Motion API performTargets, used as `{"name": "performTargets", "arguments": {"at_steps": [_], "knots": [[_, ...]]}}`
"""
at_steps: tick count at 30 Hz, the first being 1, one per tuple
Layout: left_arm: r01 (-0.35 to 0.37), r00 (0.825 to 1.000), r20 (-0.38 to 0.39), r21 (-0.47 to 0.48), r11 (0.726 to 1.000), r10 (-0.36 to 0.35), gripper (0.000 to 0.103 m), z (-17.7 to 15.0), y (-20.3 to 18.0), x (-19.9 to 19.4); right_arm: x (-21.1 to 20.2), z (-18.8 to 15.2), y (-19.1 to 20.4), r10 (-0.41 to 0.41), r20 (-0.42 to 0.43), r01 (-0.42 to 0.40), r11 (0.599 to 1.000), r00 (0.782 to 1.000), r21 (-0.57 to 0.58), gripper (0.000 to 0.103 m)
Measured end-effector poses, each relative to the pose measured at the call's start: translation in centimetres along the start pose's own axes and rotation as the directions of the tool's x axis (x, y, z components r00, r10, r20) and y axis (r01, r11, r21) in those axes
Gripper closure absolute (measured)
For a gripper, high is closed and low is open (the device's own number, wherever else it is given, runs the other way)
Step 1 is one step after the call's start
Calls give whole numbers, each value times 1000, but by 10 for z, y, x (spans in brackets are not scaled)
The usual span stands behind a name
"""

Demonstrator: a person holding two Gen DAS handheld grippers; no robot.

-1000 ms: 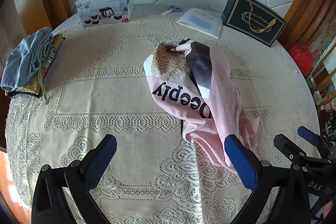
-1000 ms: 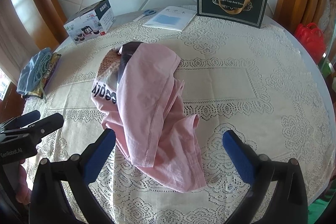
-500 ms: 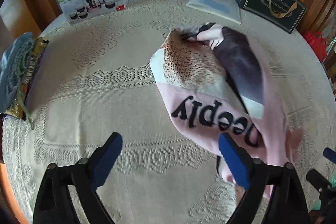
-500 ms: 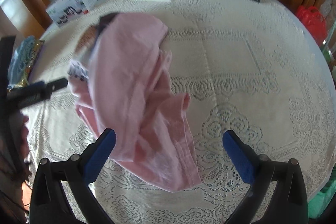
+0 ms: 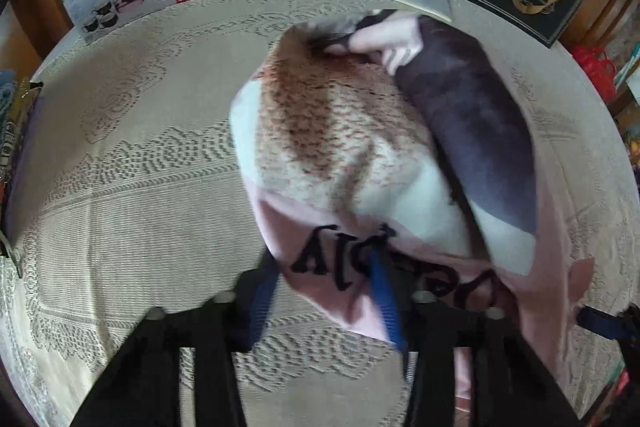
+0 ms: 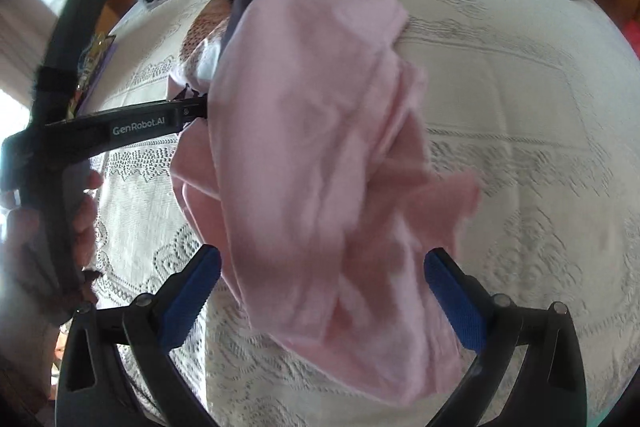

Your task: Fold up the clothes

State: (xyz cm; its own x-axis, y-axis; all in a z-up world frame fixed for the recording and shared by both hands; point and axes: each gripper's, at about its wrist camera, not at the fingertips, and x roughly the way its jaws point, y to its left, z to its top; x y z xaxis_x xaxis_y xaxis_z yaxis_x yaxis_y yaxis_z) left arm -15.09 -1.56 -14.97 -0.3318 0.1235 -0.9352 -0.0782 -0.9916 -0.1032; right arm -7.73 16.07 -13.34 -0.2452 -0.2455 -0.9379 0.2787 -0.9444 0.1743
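Left wrist – crumpled pink shirt (soft, printed), lace tablecloth

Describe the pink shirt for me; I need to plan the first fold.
The pink shirt lies crumpled in a heap on the lace tablecloth, not yet spread flat. It looks like soft cotton, with a brown, white and dark picture print and black lettering on its front. Its plain pink back is bunched in loose folds. The left gripper has just been closing with the lettered edge between its fingers; the right gripper stands open around the near end.
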Motion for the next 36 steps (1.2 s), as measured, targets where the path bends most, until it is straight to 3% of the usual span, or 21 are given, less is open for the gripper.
{"name": "performTargets", "arguments": {"at_steps": [2,5,9,12,14,17,20,21,22,24,25,26,27,28,29,30,36], "knots": [[-4,1000,-1,0,1000,4,86,1,-4,-4,2,5,1,-11,0,11,1000,1000,-7,59],[-24,1000,17,-1,1000,24,96,2,-8,-17,-9,12,-4,12,23,-12,1000,1000,1,88],[7,997,81,-9,1000,-6,97,4,-3,-56,-58,18,-21,21,156,-24,1000,988,16,96],[74,991,112,-21,997,-71,97,2,7,-87,-104,20,-47,-15,277,-3,998,961,65,97],[129,985,122,-30,991,-124,96,1,13,-105,-138,20,-75,-83,352,39,991,932,131,97],[190,978,98,-56,980,-184,95,-1,8,-114,-169,19,-120,-223,373,134,959,901,250,97],[180,982,67,-47,983,-177,95,-9,-5,-108,-182,11,-156,-302,323,202,930,897,308,97],[194,980,63,-49,980,-191,95,-12,-9,-105,-182,7,-164,-301,310,203,928,902,311,97],[245,968,61,-44,968,-242,95,-17,-12,-102,-181,3,-168,-294,303,199,930,906,309,90],[322,947,23,-45,946,-321,94,-26,-19,-95,-172,-3,-162,-279,289,196,938,916,284,49],[292,957,14,-47,955,-291,90,-30,-23,-93,-167,-6,-159,-270,283,193,943,920,271,14],[261,965,5,-48,964,-261,81,-34,-26,-92,-161,-7,-155,-251,277,181,950,927,255,7],[230,973,-4,-50,972,-231,73,-38,-29,-90,-155,-8,-152,-232,272,168,956,934,239,7],[205,979,-5,-56,977,-206,45,-39,-30,-89,-149,-8,-148,-213,266,155,963,940,223,7],[197,980,-1,-73,978,-198,5,-41,-28,-89,-143,-6,-143,-189,262,138,970,946,203,7],[189,982,3,-90,978,-190,1,-43,-26,-88,-137,-3,-139,-167,257,122,976,952,183,7],[135,990,-14,-123,983,-137,0,-52,-27,-75,-103,23,-112,-89,217,75,994,972,75,5]]}}
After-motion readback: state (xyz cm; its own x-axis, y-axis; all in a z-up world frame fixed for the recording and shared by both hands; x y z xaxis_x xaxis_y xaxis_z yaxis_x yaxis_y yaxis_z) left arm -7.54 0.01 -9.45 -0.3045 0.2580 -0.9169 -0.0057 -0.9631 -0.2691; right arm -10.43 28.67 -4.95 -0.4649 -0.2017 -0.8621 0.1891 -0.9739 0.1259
